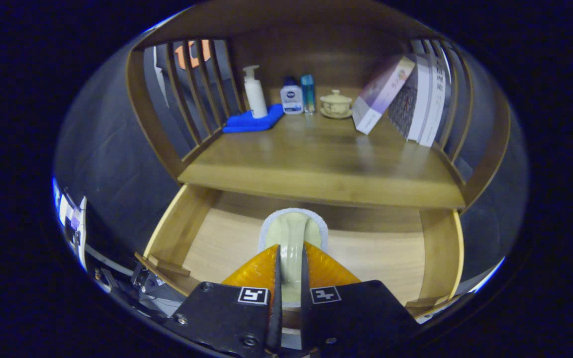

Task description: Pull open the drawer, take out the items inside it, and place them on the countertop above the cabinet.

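The wooden drawer [187, 223] stands pulled open below the countertop [316, 169] of the cabinet. My gripper [290, 253] hangs over the drawer, shut on the pale green handle of a scrub brush [292, 231]. The brush's rounded head, edged in white, sticks out just ahead of the fingertips, above the drawer's bare floor. Both fingers [259, 271] press on the handle from either side.
At the back of the countertop stand a white pump bottle [254, 93] on a blue cloth [251, 122], a small white and blue bottle [291, 99], a teal bottle [308, 93], a lidded cup [336, 104] and leaning books [406, 99]. Slatted wooden sides flank the shelf.
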Demonstrator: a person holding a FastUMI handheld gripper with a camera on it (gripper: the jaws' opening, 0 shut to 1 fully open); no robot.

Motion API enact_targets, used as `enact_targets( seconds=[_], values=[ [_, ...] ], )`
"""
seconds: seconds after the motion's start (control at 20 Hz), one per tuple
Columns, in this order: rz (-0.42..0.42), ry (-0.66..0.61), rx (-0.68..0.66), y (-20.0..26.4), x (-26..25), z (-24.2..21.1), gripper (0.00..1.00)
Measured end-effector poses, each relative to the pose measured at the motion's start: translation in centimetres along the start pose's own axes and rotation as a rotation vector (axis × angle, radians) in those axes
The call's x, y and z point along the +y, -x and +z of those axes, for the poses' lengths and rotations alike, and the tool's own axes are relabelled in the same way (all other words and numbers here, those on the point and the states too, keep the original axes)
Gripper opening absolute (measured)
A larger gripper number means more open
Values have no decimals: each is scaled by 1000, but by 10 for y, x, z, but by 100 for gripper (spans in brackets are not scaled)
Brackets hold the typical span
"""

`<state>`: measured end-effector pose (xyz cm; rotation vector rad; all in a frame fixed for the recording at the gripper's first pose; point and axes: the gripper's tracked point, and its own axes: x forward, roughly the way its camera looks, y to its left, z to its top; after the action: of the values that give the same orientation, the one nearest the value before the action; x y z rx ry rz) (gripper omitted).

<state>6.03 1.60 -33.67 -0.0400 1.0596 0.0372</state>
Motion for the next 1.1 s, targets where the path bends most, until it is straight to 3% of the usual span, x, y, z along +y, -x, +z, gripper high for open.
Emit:
enact_targets(
  seconds=[0.35, 1.1],
  values=[
    [-38, -14, -81, 5, -10, 57, 18],
    [-174, -32, -60, -73, -47, 147, 18]
  ],
)
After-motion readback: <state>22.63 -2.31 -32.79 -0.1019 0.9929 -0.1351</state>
